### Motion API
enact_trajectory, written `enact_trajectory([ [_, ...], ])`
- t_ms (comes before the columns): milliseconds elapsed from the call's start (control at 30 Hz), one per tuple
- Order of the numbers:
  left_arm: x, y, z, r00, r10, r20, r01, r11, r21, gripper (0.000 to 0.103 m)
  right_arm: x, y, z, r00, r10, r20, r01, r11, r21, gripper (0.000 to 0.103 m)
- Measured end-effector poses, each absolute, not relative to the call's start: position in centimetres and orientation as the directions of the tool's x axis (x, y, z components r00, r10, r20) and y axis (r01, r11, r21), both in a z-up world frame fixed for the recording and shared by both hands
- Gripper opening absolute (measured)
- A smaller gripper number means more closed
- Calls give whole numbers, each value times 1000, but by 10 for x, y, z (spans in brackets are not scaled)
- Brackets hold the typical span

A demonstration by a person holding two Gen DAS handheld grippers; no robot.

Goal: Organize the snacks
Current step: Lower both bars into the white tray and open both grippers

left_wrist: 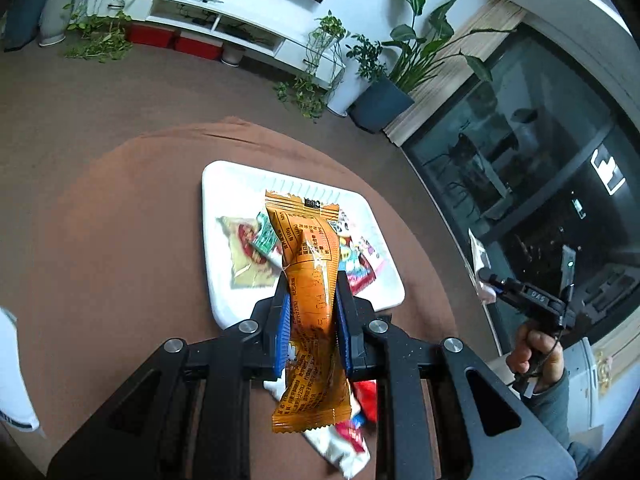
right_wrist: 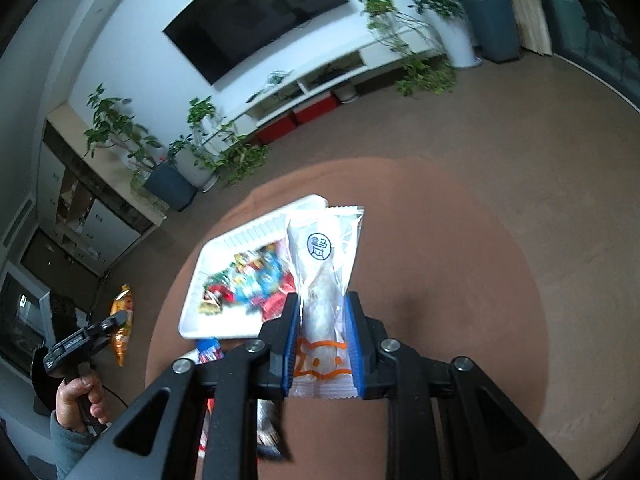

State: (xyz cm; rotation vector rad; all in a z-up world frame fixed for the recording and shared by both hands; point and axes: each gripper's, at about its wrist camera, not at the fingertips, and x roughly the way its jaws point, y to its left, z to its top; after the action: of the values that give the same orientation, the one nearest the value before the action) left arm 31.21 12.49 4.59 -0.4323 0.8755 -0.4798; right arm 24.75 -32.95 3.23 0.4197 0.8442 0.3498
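Note:
My left gripper (left_wrist: 311, 280) is shut on an orange snack packet (left_wrist: 310, 280) and holds it above the near edge of the white tray (left_wrist: 224, 216). The tray lies on a round brown table and holds several small snack packets (left_wrist: 250, 254). My right gripper (right_wrist: 323, 300) is shut on a clear packet with a pale pastry (right_wrist: 322, 276) and holds it above the table, just right of the tray (right_wrist: 192, 316). More loose packets (left_wrist: 352, 436) lie on the table under my left gripper.
The round brown table (right_wrist: 460, 280) stands on a brown floor. Loose packets (right_wrist: 210, 350) lie by the tray's near edge. An orange bag (right_wrist: 122, 320) lies on the floor at left. Potted plants (left_wrist: 384, 92) and a white TV shelf line the wall.

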Motion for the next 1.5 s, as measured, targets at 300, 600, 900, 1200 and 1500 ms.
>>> enact_trajectory([
  [300,364,93,42,503,-563,-656,245,820,-517,18,308,-251,36,550,521,-653,-243,848,471,24],
  [600,395,64,9,448,-554,-701,242,831,-502,18,344,-201,12,481,517,-709,-269,856,441,24],
  [900,414,50,-22,440,-568,-696,239,821,-519,18,363,-187,-16,456,488,-745,-255,873,416,24],
  [1200,431,29,-41,443,-557,-702,236,828,-508,18,372,-179,-32,440,467,-767,-256,884,391,24],
  [1500,426,16,-53,447,-544,-710,227,837,-499,18,381,-176,-44,435,449,-781,-254,893,372,24],
])
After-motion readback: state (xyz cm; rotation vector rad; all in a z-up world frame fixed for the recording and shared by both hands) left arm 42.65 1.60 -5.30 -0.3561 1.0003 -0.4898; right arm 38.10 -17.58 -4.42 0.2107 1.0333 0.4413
